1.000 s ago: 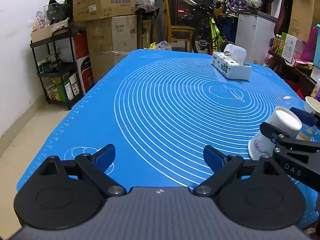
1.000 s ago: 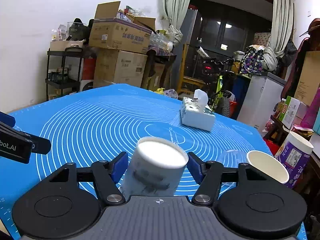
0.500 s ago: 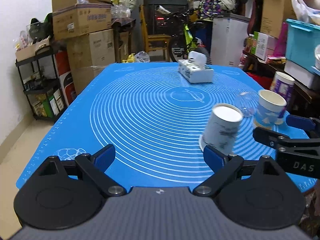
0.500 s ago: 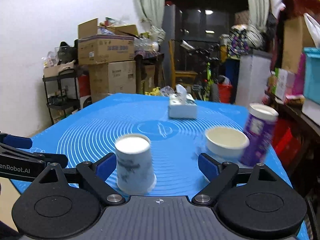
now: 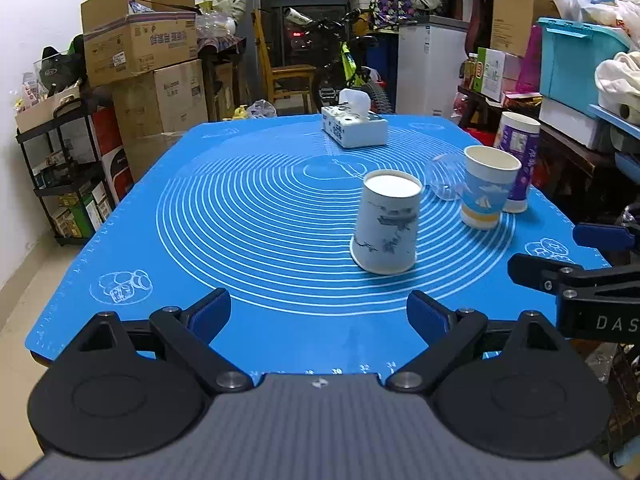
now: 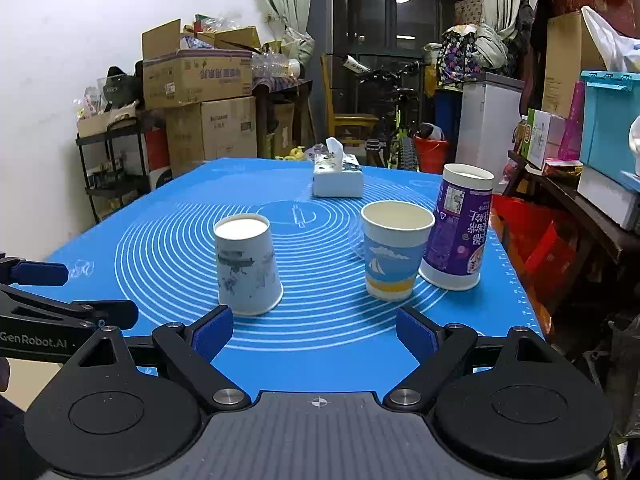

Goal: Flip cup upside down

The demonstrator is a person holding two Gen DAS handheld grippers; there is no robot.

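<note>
Left wrist: left gripper (image 5: 318, 314) spread wide, empty, at the near edge of blue mat (image 5: 248, 216). White cup (image 5: 386, 227) inverted, rim down, right of mat centre.

Right wrist: right gripper (image 6: 314, 334) open, empty, cup (image 6: 247, 265) ahead-left. Looks finished; retreat straight back, avoid clipping sailboat cup (image 6: 394, 250).

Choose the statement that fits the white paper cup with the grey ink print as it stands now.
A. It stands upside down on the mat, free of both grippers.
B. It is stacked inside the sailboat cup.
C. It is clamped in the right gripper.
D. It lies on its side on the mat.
A: the white cup rests wide rim down on the blue mat, and the right gripper is open and empty.
</note>
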